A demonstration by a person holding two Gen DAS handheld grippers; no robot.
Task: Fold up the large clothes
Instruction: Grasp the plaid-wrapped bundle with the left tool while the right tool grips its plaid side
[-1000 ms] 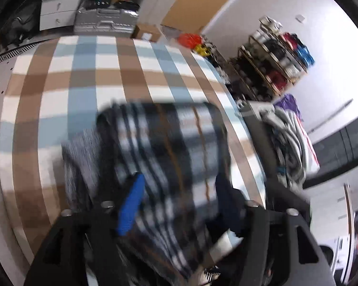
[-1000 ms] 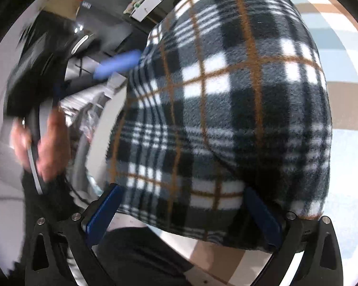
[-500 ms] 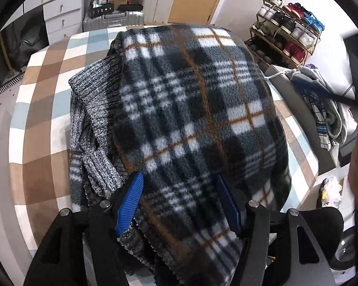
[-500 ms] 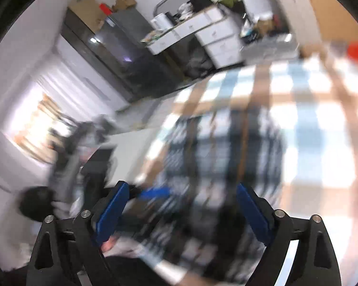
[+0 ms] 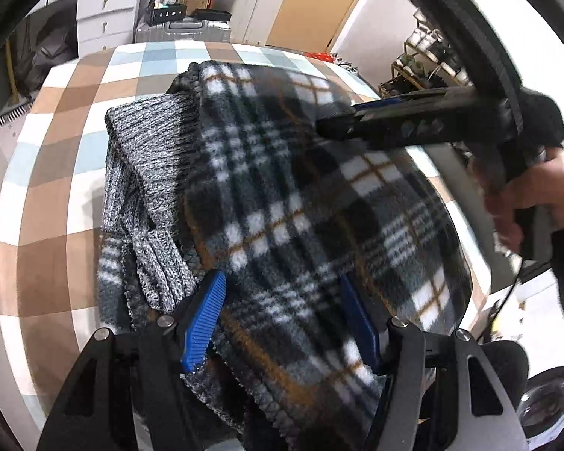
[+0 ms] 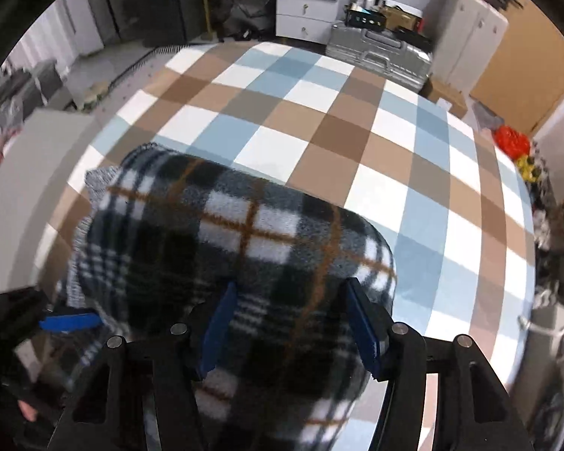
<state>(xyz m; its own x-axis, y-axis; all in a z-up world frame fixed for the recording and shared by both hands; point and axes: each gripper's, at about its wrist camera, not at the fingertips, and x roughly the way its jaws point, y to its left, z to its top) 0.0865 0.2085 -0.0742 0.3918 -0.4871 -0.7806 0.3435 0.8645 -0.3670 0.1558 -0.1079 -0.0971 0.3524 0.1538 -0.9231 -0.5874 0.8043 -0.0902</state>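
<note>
A bulky plaid fleece garment (image 5: 304, 203), black and white with thin orange lines, lies folded into a thick bundle on the checked brown, blue and white cloth (image 6: 357, 143) covering the table. In the left wrist view it fills the middle of the frame, and a grey knitted layer (image 5: 150, 150) shows along its left edge. The left gripper (image 5: 282, 319) sits at the bottom centre, jaws about half open with a fold of the fleece between the blue pads (image 5: 203, 319); the pads sit against the fabric and appear to grip it. The right gripper (image 6: 289, 323) sits at the bottom centre of its own view, straddling the near end of the bundle. Its jaws have just been closing, the fleece is between them, and both pads look pressed into the pile. In the left view, at the right edge, a hand (image 5: 534, 195) holds that right tool over the bundle. A silver suitcase (image 6: 379, 56) stands beyond the table's far edge.
</note>
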